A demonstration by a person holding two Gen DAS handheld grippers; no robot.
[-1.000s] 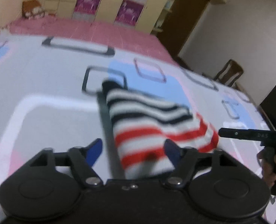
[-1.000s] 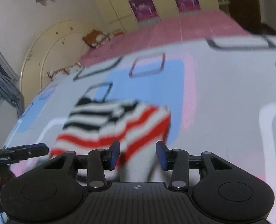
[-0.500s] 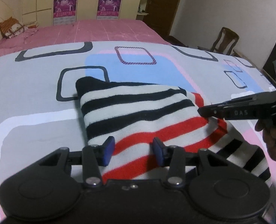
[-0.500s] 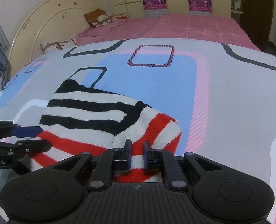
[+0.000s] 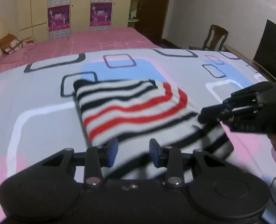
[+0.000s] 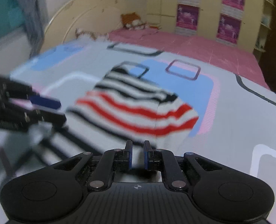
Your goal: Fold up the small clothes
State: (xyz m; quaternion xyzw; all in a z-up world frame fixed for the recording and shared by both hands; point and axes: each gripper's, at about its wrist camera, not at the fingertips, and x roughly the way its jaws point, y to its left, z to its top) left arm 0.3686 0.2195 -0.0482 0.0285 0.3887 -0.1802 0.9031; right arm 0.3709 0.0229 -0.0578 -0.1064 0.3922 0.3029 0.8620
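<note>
A small knit garment with black, white and red stripes lies on the patterned bedspread. Its near part, black and white striped, is raised toward me. My left gripper has this cloth between its blue pads, which stand apart while the jaws are closing. In the right wrist view the garment is blurred, and my right gripper is shut on its near edge, with white cloth in the narrow slit. The right gripper pinches the striped edge at the right. The left gripper shows blurred at the left.
Beyond the bedspread runs a pink sheet up to a yellow wardrobe. A wooden chair and a dark panel stand at the right. A curved headboard and a cushion are at the far left.
The right jaws went from open to shut on the garment's near edge. The left jaws narrowed around the cloth. Both grippers drew back, and the garment's black and white part rose with them.
</note>
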